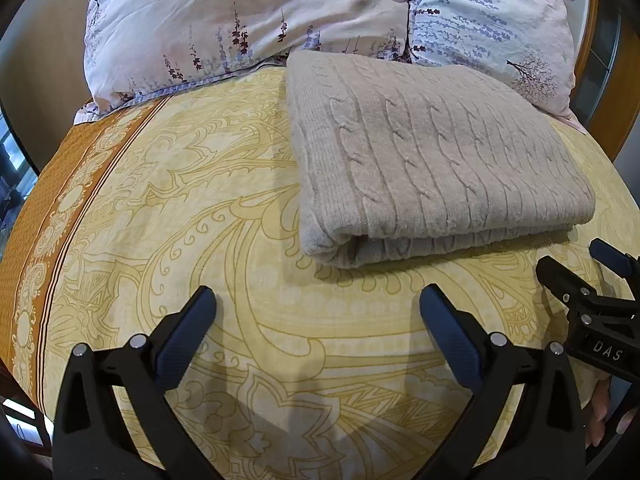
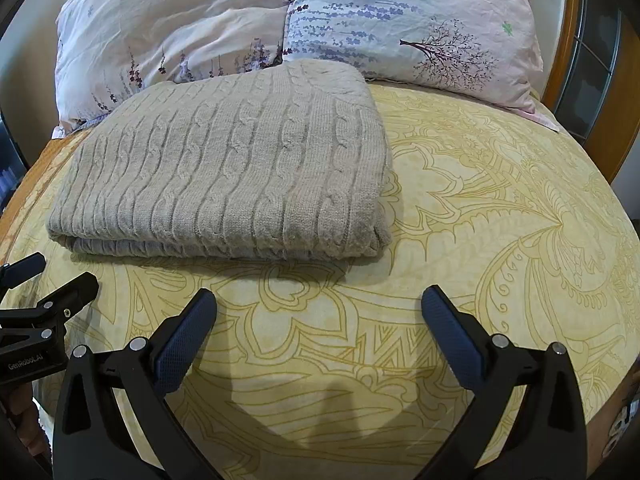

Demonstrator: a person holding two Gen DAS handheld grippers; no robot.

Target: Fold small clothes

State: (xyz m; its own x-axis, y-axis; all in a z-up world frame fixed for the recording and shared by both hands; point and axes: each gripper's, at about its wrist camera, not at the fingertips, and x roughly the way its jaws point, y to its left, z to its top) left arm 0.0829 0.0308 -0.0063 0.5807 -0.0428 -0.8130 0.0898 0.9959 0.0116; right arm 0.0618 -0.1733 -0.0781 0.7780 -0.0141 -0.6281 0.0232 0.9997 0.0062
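A beige cable-knit sweater lies folded into a thick rectangle on the yellow patterned bedsheet, its folded edge facing me. The right wrist view shows the same sweater left of centre. My left gripper hovers open over the sheet, short of the sweater's front left corner, holding nothing. My right gripper is open too, empty, just in front of the sweater's right part. Each gripper shows at the edge of the other's view: the right gripper and the left gripper.
Two floral pillows lean at the head of the bed, right behind the sweater. A wooden bed frame curves along the right. An orange border band runs down the sheet's left side. Bare sheet spreads right of the sweater.
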